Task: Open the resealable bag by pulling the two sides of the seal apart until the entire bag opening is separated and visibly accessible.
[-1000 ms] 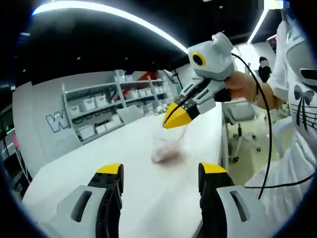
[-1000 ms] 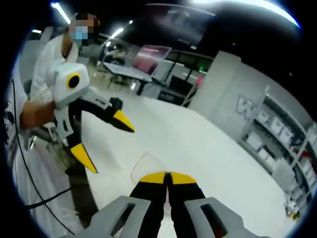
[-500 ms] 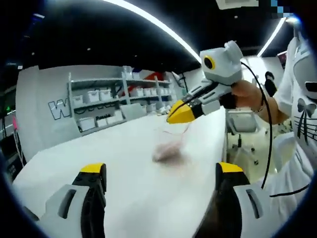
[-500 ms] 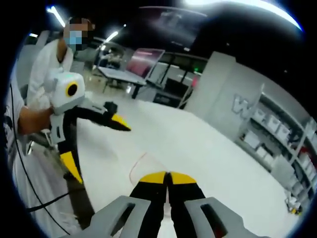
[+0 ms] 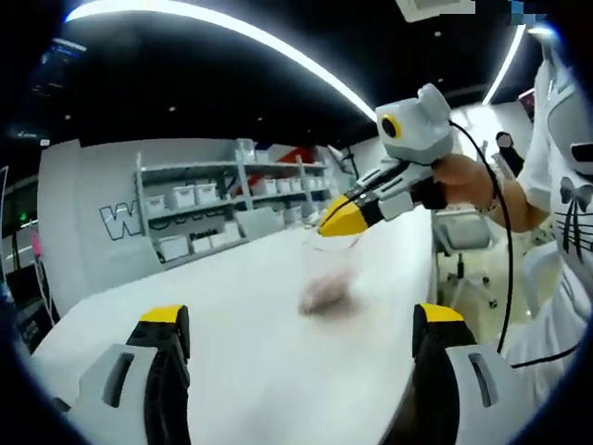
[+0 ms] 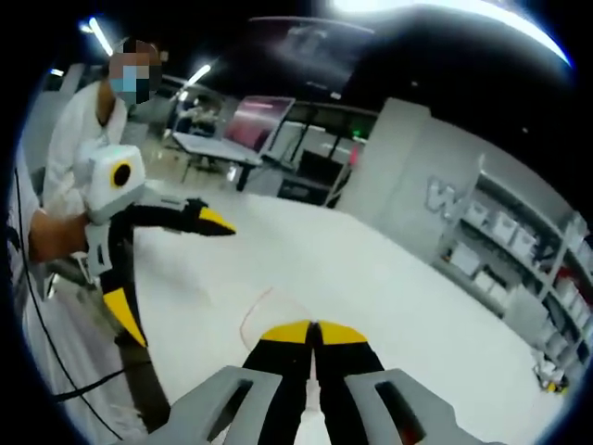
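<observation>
The clear resealable bag (image 5: 324, 293) hangs blurred above the white table (image 5: 232, 315), with something pinkish in its lower part. My right gripper (image 5: 339, 222) is shut on its top edge. In the right gripper view the same shut jaws (image 6: 313, 330) pinch the clear film, whose red seal line (image 6: 252, 310) curves off to the left. My left gripper (image 5: 301, 313) is open wide with nothing between its yellow-tipped fingers (image 5: 167, 317), short of the bag. Seen from the right gripper view, the left gripper (image 6: 171, 273) stands spread open to the left, apart from the bag.
Shelves with white bins (image 5: 199, 218) line the far wall. An office chair (image 5: 463, 236) stands past the table's right edge. A person in white (image 6: 69, 158) holds both grippers, and a black cable (image 5: 496, 232) trails from the right one.
The left gripper's jaws have spread wider apart. The right gripper has stayed shut on the bag while both views shifted a little.
</observation>
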{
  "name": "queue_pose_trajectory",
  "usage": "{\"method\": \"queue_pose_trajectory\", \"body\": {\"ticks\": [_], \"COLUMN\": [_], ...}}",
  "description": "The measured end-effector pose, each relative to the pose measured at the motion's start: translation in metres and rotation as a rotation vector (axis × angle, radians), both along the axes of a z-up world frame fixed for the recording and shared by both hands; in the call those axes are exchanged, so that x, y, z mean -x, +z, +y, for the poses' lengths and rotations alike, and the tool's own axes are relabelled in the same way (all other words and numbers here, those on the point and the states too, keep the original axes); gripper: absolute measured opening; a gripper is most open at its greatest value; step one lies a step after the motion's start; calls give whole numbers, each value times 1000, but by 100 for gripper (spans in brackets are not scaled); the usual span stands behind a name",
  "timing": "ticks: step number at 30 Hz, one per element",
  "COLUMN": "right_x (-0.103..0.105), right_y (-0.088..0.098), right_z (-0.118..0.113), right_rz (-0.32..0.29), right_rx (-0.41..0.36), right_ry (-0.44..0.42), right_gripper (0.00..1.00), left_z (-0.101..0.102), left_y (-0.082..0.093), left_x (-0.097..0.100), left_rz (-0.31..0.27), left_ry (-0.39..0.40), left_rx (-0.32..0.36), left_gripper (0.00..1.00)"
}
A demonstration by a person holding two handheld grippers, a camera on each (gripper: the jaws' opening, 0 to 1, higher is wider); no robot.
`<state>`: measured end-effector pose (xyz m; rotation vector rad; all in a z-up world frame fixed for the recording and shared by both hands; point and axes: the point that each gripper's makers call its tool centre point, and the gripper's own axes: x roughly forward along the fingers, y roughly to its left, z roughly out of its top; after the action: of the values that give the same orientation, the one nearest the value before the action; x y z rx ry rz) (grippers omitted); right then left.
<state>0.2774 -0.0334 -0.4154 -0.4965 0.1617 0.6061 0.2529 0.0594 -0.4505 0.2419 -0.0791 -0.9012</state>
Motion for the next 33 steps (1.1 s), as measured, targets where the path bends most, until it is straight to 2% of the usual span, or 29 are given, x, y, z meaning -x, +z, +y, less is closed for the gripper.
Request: {"method": "queue_pose_trajectory", "body": {"ticks": [15, 33], "right_x": [-11, -28], "right_y": [14, 27], "right_z": [-9, -13], "right_rz": [-27, -49], "right_rx": [-37, -74], "right_ry": [-33, -65], "right_gripper": [0, 0], "left_z": [4, 1], "left_y": [9, 14], "left_x": [1, 0], "left_rz": [-29, -30], "left_ry": [17, 10], "left_rx": [14, 24], "left_gripper": [100, 99]}}
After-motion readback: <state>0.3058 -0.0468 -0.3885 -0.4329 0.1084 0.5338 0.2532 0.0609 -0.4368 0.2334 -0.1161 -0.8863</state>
